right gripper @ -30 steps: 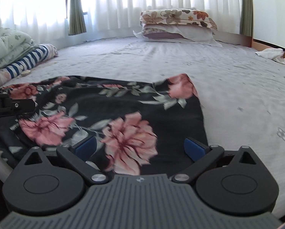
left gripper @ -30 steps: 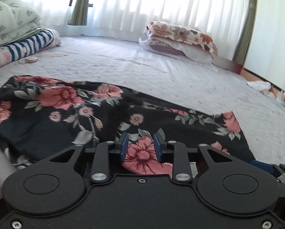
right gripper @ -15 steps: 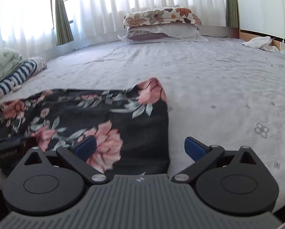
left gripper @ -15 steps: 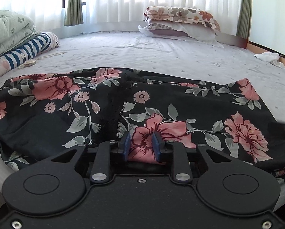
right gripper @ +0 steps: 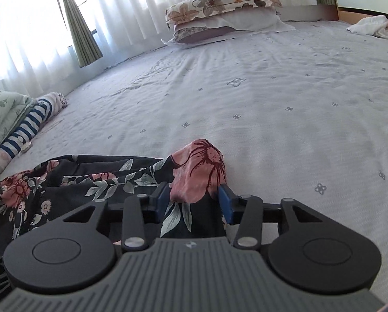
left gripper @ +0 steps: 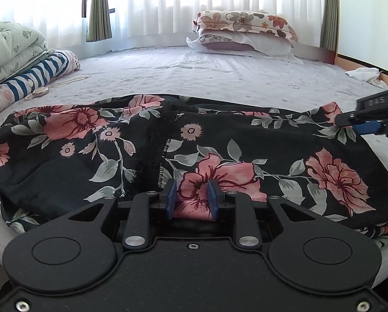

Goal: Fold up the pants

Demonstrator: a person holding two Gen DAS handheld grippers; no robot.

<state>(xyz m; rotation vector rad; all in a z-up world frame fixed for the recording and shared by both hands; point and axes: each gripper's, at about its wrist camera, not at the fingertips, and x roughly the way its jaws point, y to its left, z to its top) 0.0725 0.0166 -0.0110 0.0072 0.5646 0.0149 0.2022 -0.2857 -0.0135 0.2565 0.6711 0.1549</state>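
Note:
The black floral pants (left gripper: pixel 220 150) lie folded over across the near part of the bed. My left gripper (left gripper: pixel 191 199) is shut on the pants' near edge, with a pink flower pinched between its blue pads. My right gripper (right gripper: pixel 194 202) has its pads on either side of the pants' far right corner (right gripper: pixel 199 166), closing on it with fabric bunched between them. The right gripper also shows at the right edge of the left wrist view (left gripper: pixel 375 122), at that corner.
The lilac bedsheet (right gripper: pixel 272 98) stretches ahead. Stacked pillows (left gripper: pixel 243 33) lie at the far end by the curtains. A folded quilt and striped cloth (left gripper: pixel 25 65) sit at the left. A white cloth (right gripper: pixel 373 26) lies at the far right.
The right gripper moved right and forward to the pants' far right corner and narrowed its wide-open fingers around it. The left gripper kept its hold and the fabric settled flatter.

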